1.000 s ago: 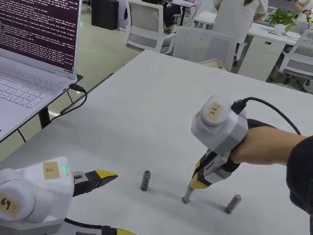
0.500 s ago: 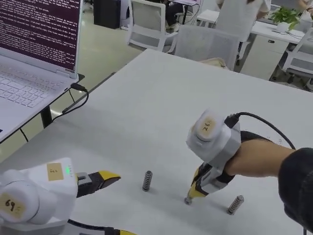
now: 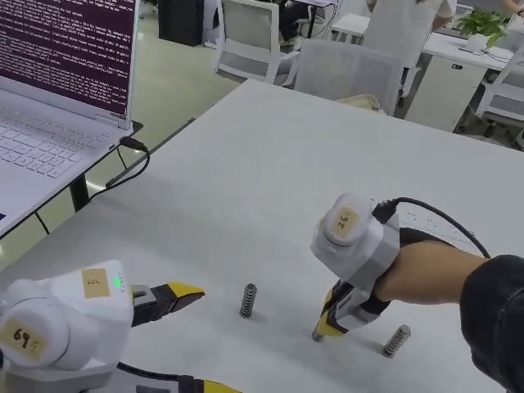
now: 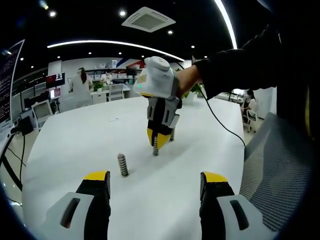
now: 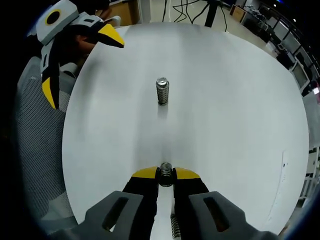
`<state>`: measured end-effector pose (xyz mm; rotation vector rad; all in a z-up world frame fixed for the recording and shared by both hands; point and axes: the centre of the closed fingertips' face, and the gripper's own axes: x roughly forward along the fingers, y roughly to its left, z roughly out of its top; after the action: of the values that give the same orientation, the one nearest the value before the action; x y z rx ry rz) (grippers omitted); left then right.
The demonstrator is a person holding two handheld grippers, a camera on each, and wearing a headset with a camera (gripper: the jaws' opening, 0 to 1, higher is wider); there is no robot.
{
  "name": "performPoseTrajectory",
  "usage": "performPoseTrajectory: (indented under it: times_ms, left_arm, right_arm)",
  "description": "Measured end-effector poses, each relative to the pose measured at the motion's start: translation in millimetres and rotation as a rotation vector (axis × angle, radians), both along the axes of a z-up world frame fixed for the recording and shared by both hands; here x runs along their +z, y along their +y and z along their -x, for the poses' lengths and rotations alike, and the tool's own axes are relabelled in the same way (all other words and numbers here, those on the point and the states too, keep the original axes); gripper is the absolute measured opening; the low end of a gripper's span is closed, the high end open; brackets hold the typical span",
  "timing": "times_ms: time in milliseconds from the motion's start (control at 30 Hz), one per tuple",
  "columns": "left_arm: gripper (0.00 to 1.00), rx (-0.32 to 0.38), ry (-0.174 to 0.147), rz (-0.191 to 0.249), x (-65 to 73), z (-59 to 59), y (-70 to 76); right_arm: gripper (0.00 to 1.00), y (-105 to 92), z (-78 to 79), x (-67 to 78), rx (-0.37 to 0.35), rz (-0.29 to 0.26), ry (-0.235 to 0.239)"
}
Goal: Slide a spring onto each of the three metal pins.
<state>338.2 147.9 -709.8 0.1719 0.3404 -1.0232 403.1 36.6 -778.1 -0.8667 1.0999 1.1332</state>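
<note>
The white desk spreads out in front of you, and an open laptop sits on a separate surface off to its left. Your left claw hovers over the near edge of the desk, jaws wide and holding nothing. Your right claw points down at the desk with its jaws narrow, pinching a spring at its tips. A second spring stands upright between the two claws. A third spring leans on the desk, just right of the right claw.
</note>
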Motion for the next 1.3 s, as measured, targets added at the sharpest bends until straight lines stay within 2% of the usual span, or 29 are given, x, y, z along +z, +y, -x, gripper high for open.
performPoseTrajectory:
  times_ms: [667, 867, 1300]
  left_arm:
    - [0.7, -0.005, 0.0, -0.001, 0.5, -0.5, -2.9]
    - [0.7, -0.005, 0.002, -0.001, 0.1, -1.2, -3.8]
    - [0.7, -0.013, -0.005, -0.006, 3.0, -5.7, -7.1]
  right_arm:
    - [0.1, -1.5, 0.6, -2.5, 0.013, -0.014, -0.008]
    - [0.21, -4.0, 0.1, -2.3, 0.004, -0.031, -0.023]
    - [0.45, -11.3, 0.0, 10.8, -0.074, -0.143, -0.075]
